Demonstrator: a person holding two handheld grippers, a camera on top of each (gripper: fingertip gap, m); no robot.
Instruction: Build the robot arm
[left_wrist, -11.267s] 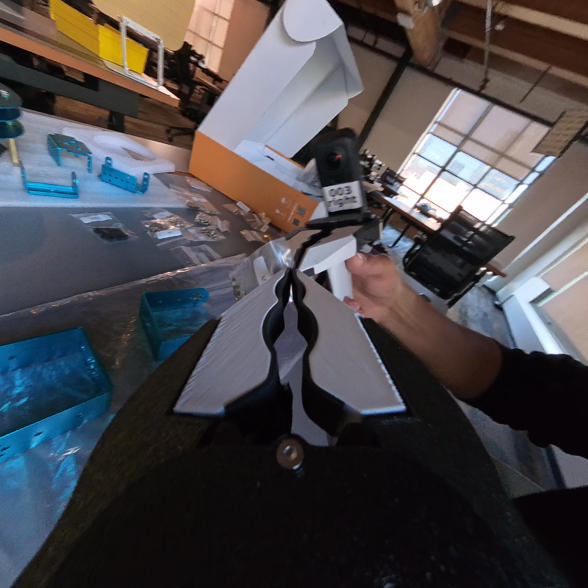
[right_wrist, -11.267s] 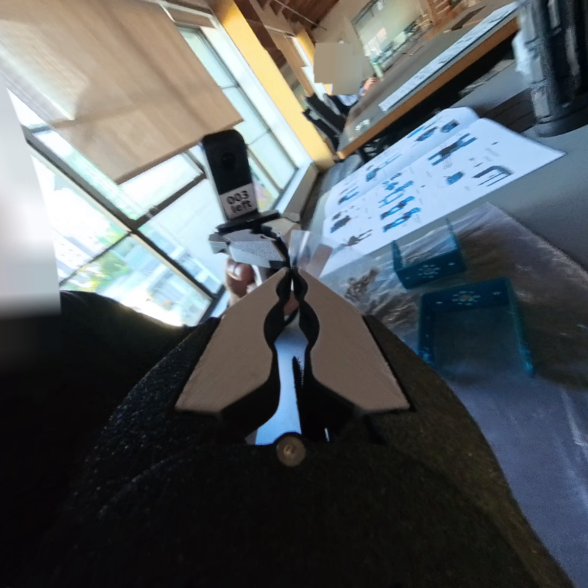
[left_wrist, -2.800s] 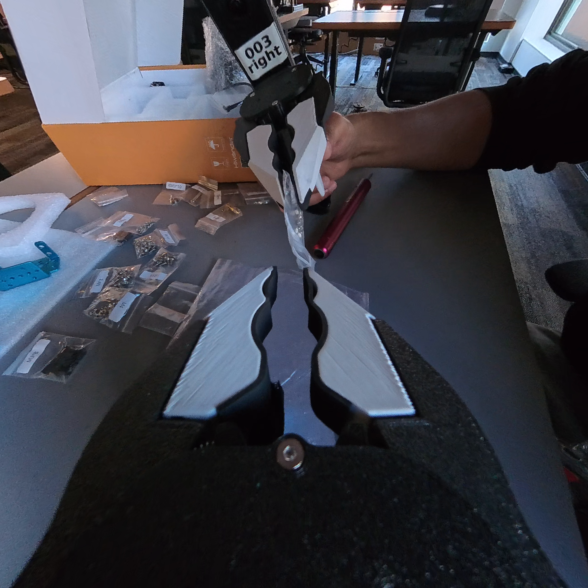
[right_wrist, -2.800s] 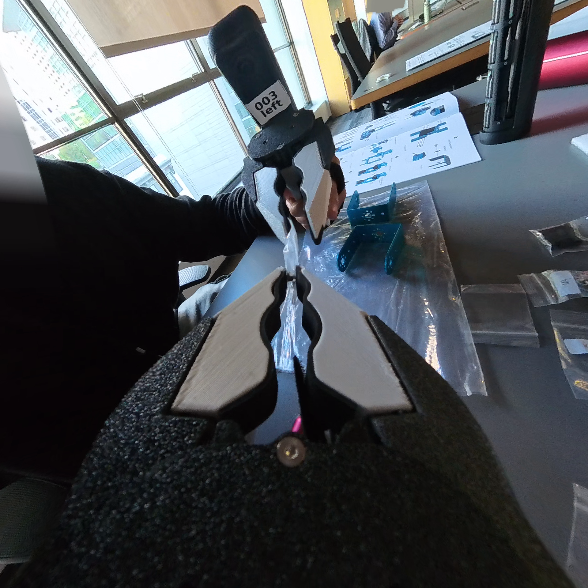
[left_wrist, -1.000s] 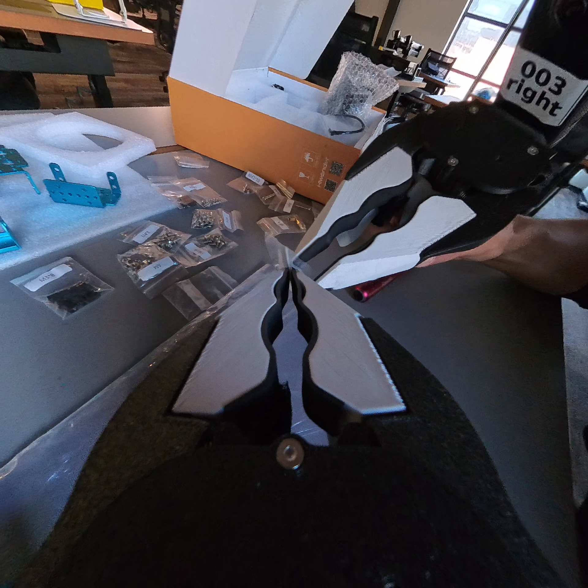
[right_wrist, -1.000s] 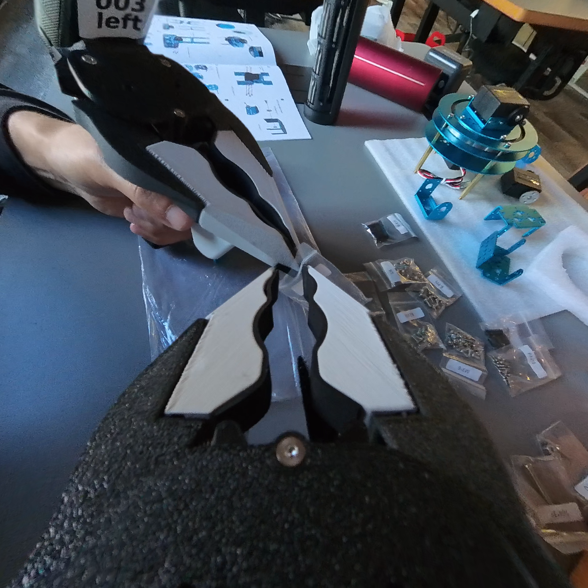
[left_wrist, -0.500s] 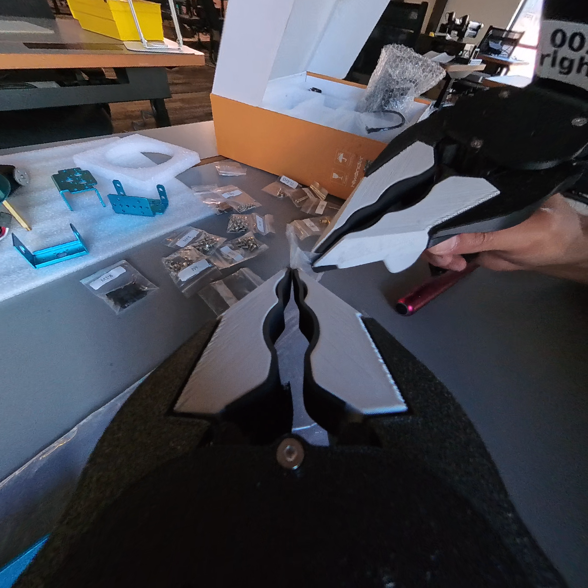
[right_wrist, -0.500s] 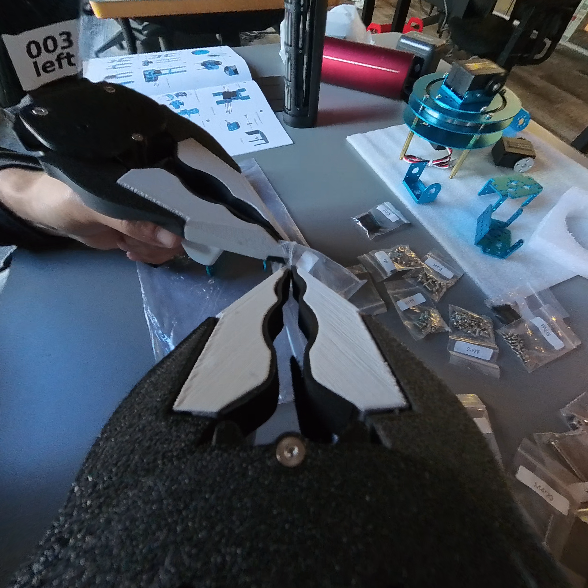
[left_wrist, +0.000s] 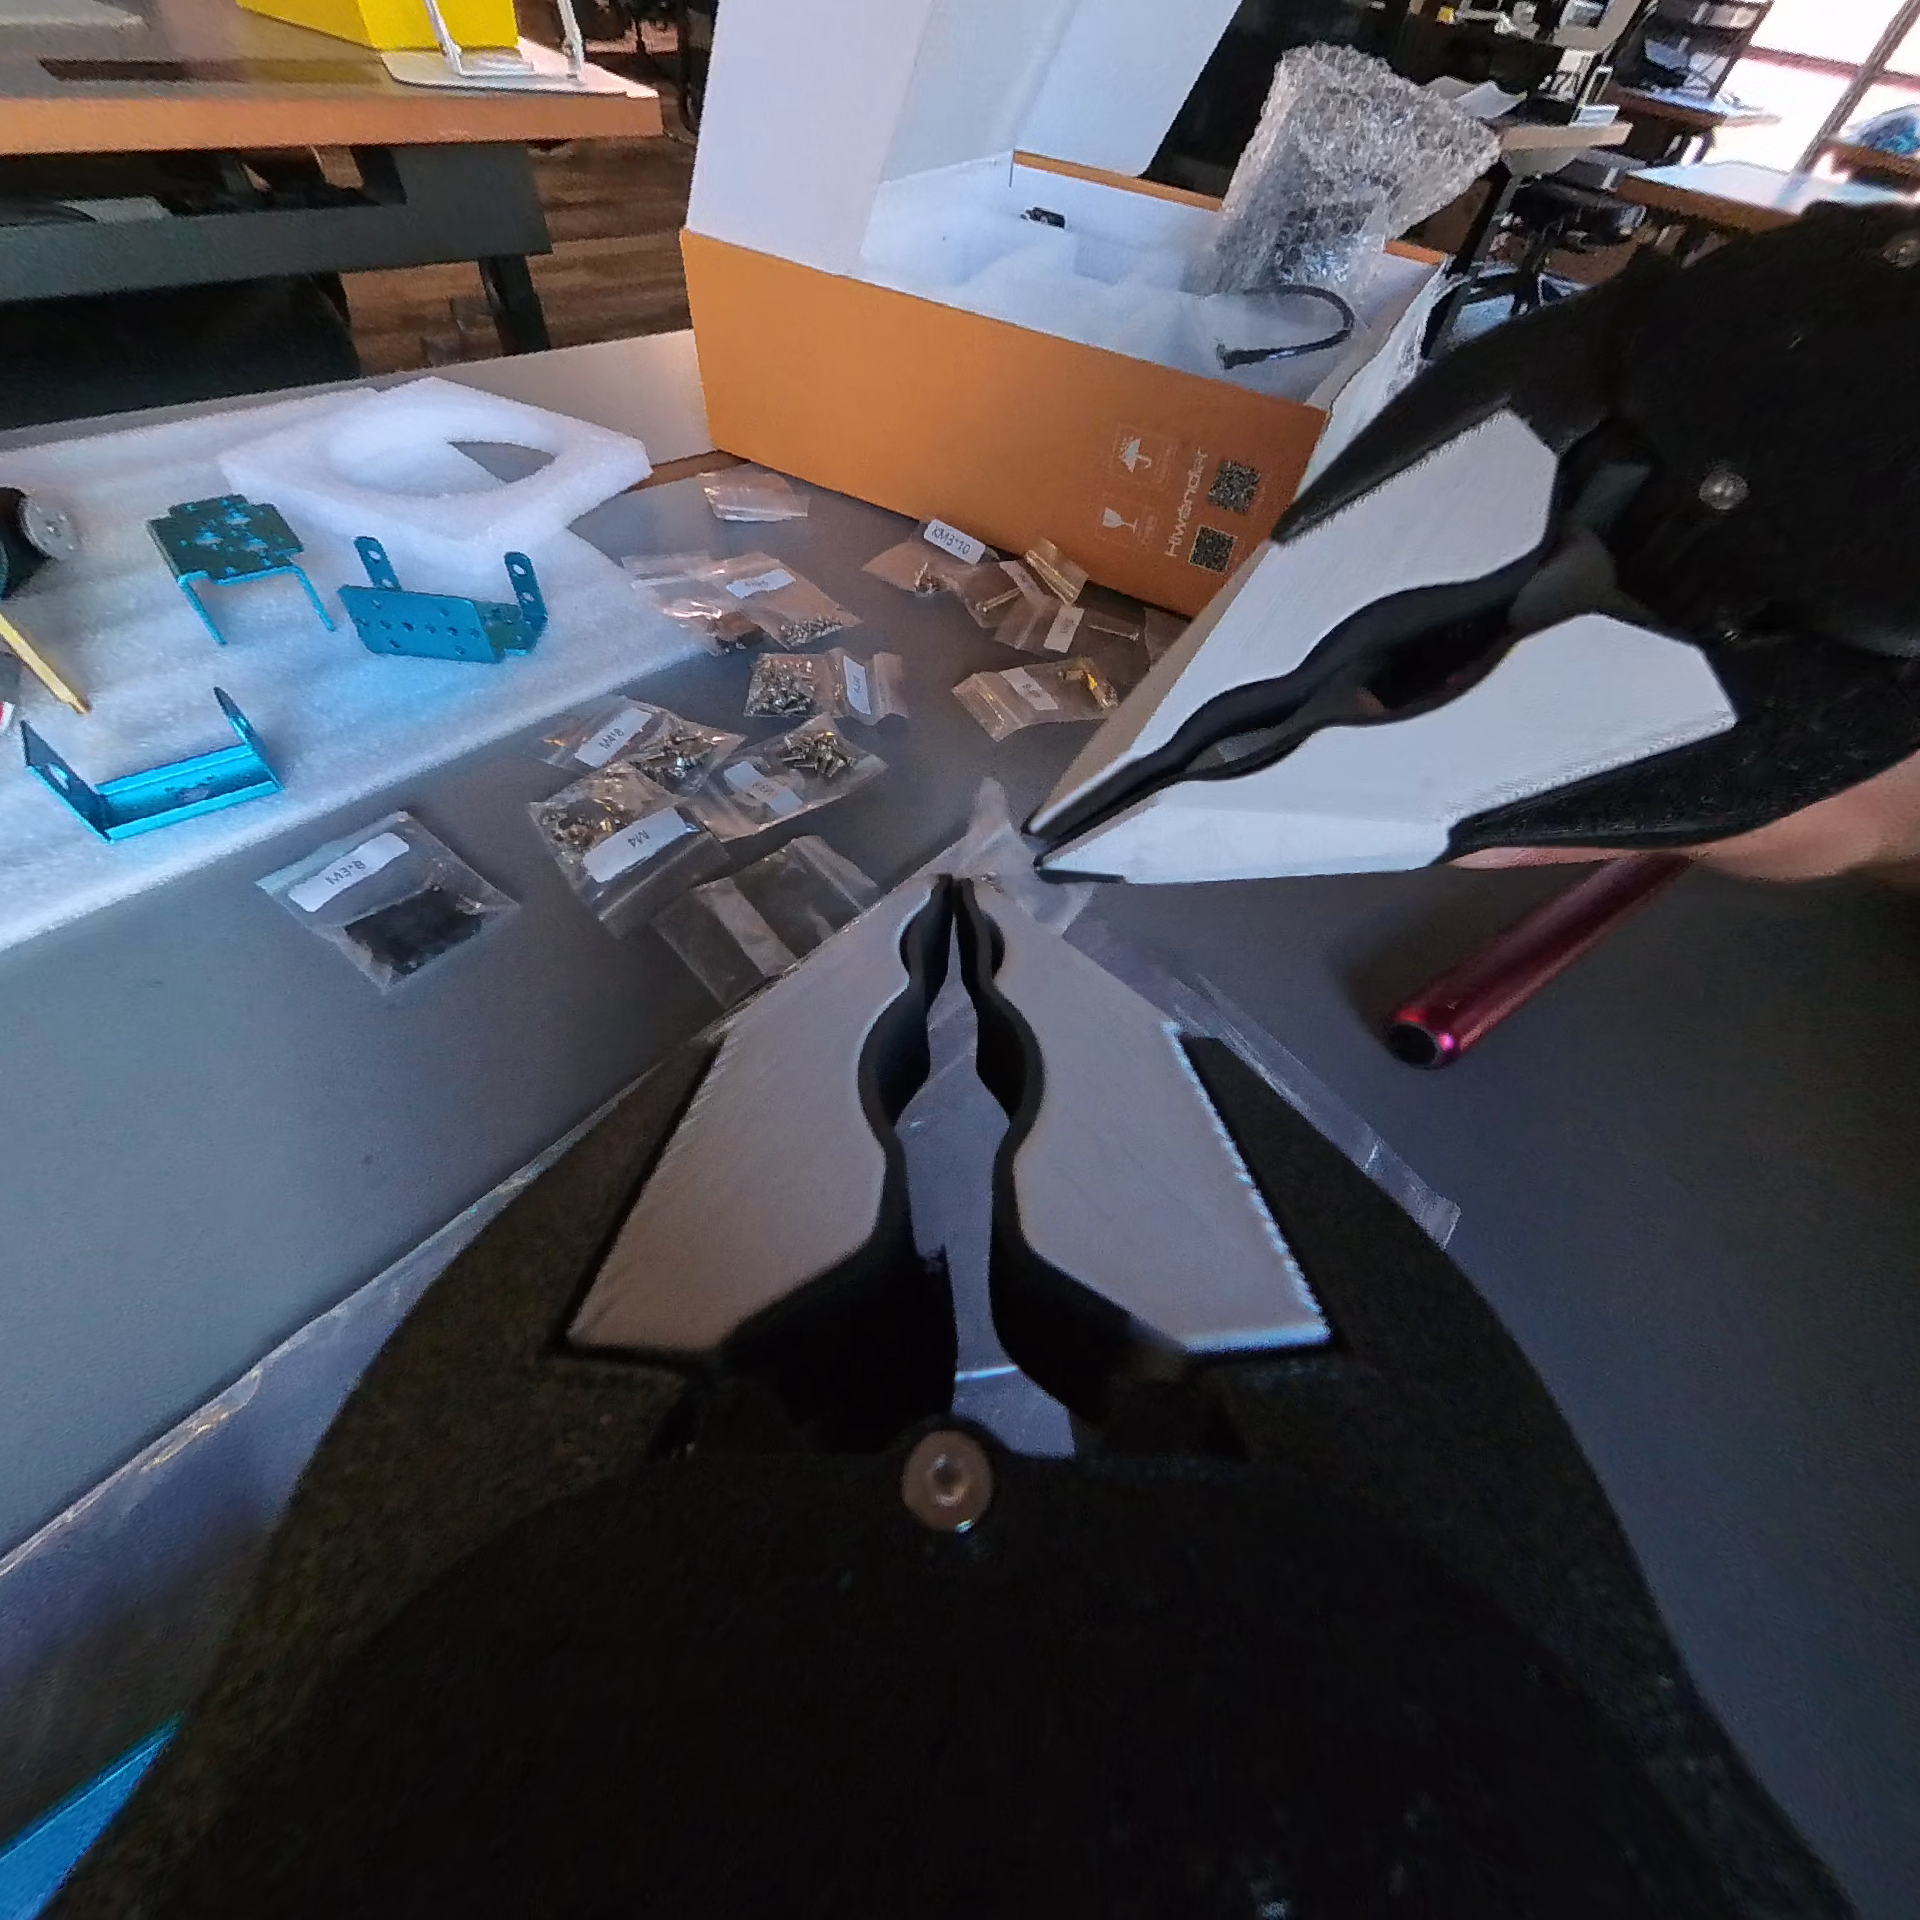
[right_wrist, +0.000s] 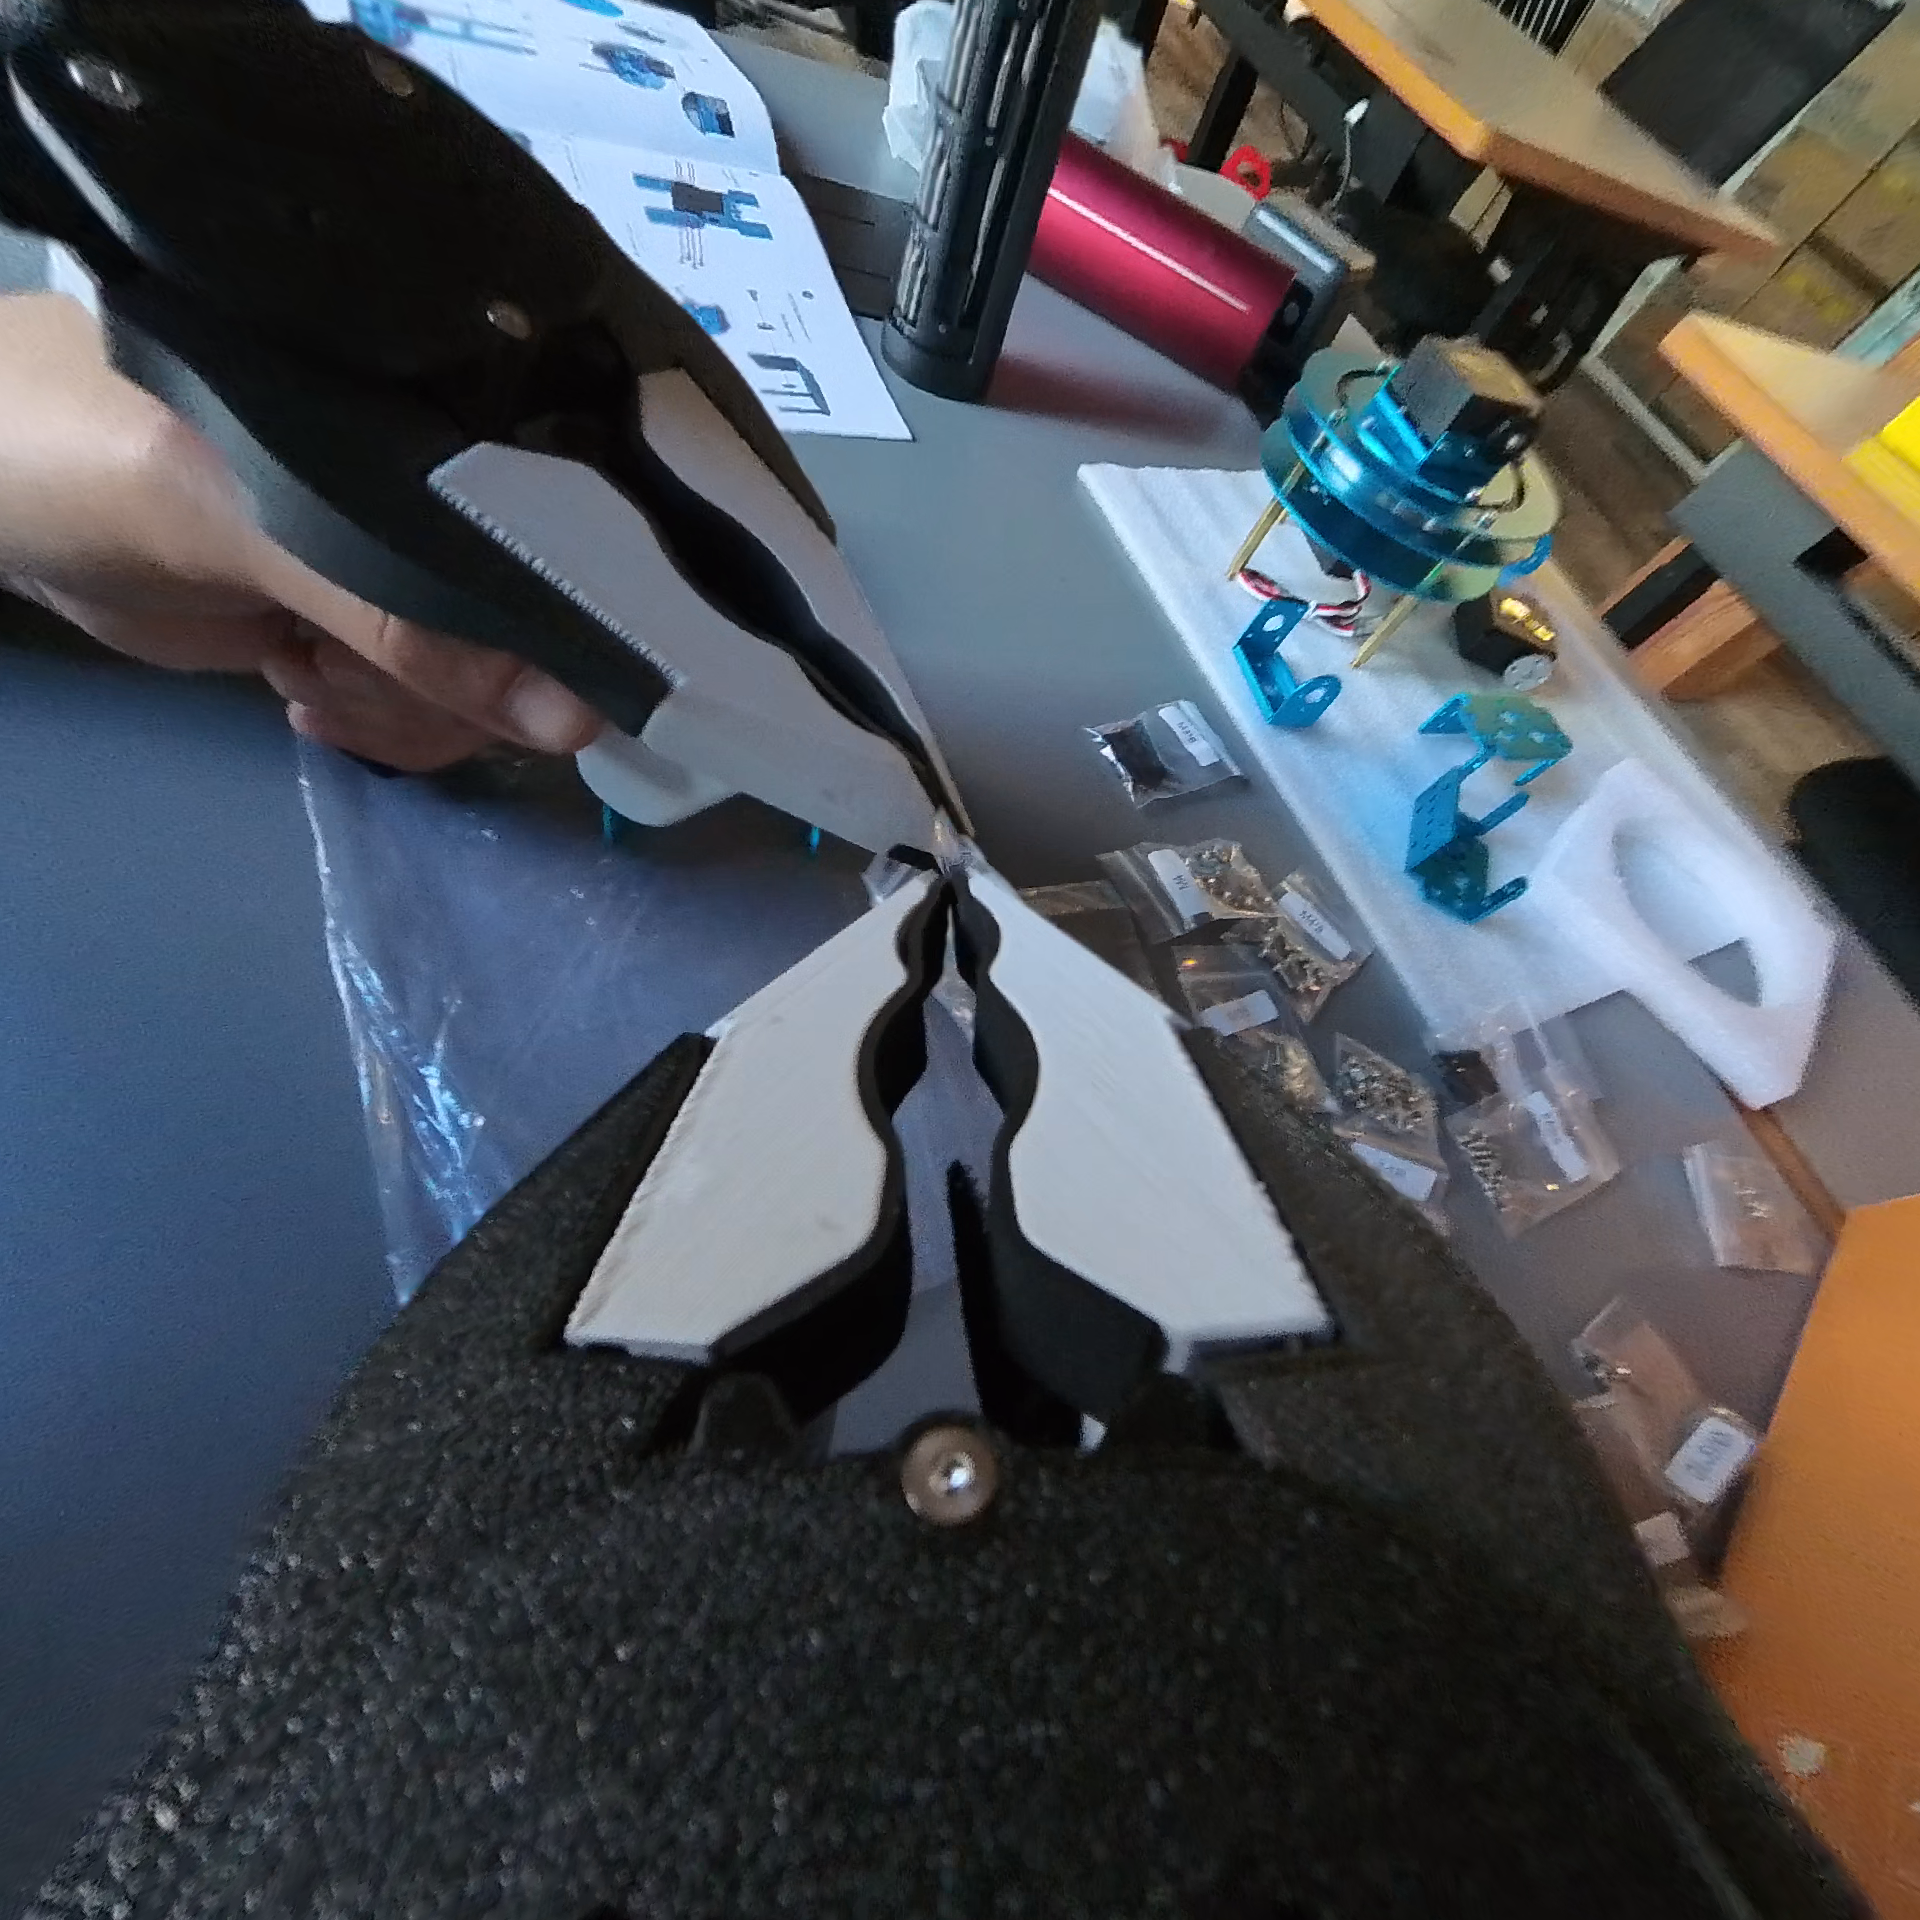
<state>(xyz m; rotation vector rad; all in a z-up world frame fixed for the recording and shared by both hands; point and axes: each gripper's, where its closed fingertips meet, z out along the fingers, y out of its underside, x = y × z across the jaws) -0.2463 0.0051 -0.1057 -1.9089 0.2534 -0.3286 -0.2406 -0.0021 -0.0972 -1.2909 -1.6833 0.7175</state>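
Note:
A small clear plastic bag (left_wrist: 1000, 844) hangs just above the grey table, pinched from two sides. My left gripper (left_wrist: 954, 885) is shut on its near edge. My right gripper (left_wrist: 1039, 847) reaches in from the right, shut on the bag's other edge, with the tips almost touching. In the right wrist view my right gripper (right_wrist: 951, 885) is shut on the bag (right_wrist: 951, 858), and the left gripper (right_wrist: 948, 831) comes in from the upper left, held by a hand (right_wrist: 343, 665). A large clear bag (right_wrist: 468, 987) lies flat underneath.
Several small screw bags (left_wrist: 644, 821) lie on the table (left_wrist: 260, 1091). Blue brackets (left_wrist: 436, 623) sit on white foam (left_wrist: 436, 468). An open orange box (left_wrist: 987, 416) stands behind, with a red pen (left_wrist: 1527, 956) to the right. A black bottle (right_wrist: 977, 187), a red cylinder (right_wrist: 1164, 260), a blue round assembly (right_wrist: 1403, 478) and a booklet (right_wrist: 727, 187) are in view. My two grippers' fingertips are within a few centimetres of each other. Both grippers' tips are roughly 30 centimetres from the blue round assembly (right_wrist: 1403, 478).
My right gripper went from slightly open a second ago to shut on the small bag. The two grippers' tips have drawn closer together, and both have dropped nearer the table.

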